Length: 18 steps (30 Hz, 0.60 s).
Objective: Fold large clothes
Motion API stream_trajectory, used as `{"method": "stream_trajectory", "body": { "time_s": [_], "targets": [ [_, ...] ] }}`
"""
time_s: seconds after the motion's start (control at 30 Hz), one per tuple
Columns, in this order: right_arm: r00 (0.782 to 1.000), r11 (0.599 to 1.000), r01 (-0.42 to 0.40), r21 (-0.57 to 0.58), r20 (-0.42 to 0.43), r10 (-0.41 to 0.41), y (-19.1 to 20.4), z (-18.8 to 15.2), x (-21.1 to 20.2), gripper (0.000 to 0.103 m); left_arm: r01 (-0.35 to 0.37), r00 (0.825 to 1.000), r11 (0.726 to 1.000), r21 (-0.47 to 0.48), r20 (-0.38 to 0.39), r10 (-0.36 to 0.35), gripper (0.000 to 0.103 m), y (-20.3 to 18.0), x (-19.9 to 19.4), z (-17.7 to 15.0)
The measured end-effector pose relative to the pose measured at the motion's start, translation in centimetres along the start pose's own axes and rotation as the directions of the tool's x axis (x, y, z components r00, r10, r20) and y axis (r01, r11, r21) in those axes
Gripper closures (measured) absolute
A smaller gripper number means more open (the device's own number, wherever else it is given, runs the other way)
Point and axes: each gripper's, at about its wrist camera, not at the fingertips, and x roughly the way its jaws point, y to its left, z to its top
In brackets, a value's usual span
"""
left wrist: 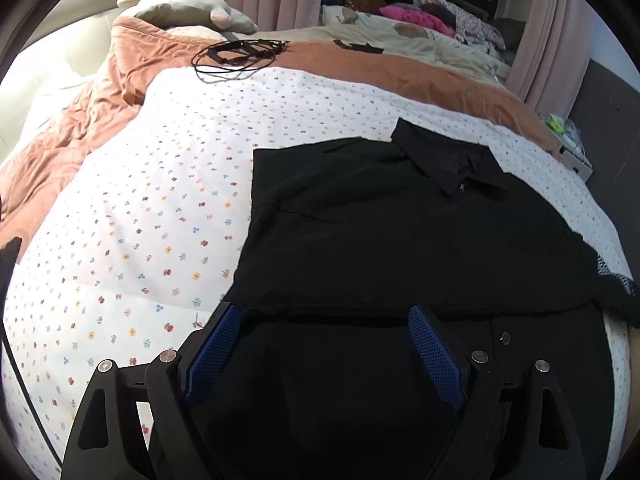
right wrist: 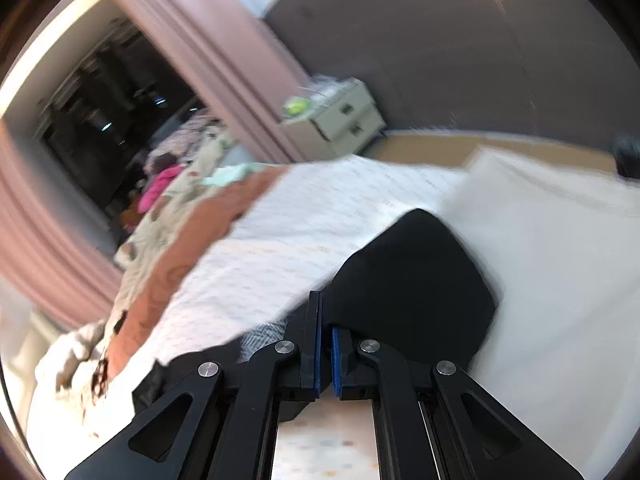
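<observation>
A black collared shirt (left wrist: pixel 400 240) lies spread flat on the floral quilt (left wrist: pixel 152 200), its collar (left wrist: pixel 452 168) toward the far right. My left gripper (left wrist: pixel 323 312) hovers over the shirt's near part, jaws wide open, blue pads (left wrist: pixel 216 352) showing, with nothing pinched between them. In the blurred right wrist view my right gripper (right wrist: pixel 325 308) has its fingers pressed together on a fold of the black shirt (right wrist: pixel 412 276). That fold rises from the tips and covers the right one.
An orange blanket (left wrist: pixel 120 80) bunches along the far and left side of the bed, with black cables (left wrist: pixel 240 54) and a beige plush (left wrist: pixel 180 8) on it. A white nightstand (right wrist: pixel 340 120) stands beyond the bed by pink curtains (right wrist: pixel 208 60). White sheet (right wrist: pixel 540 260) shows at right.
</observation>
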Motion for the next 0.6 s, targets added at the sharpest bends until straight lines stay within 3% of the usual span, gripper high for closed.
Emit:
{"method": "stream_trajectory", "body": {
  "time_s": [0.23,0.37,0.6],
  "targets": [
    [0.992,0.977,-0.107,-0.186,0.046,0.117,12.5,0.9,-3.6,0.098,0.078,0.997,0.991,-0.106,0.029,-0.075,0.016,2.3,-1.7,0.7],
    [0.983,0.947,-0.168,-0.275,0.025,0.181,19.8,0.0,-4.7,0.098,0.116,0.993,0.980,-0.161,0.047,-0.110,0.016,3.8,-2.5,1.0],
    [0.966,0.887,-0.252,-0.387,-0.042,0.256,28.9,-3.7,-5.1,0.098,0.128,0.990,0.975,-0.181,0.079,-0.115,0.016,5.3,-4.1,1.4]
  ]
}}
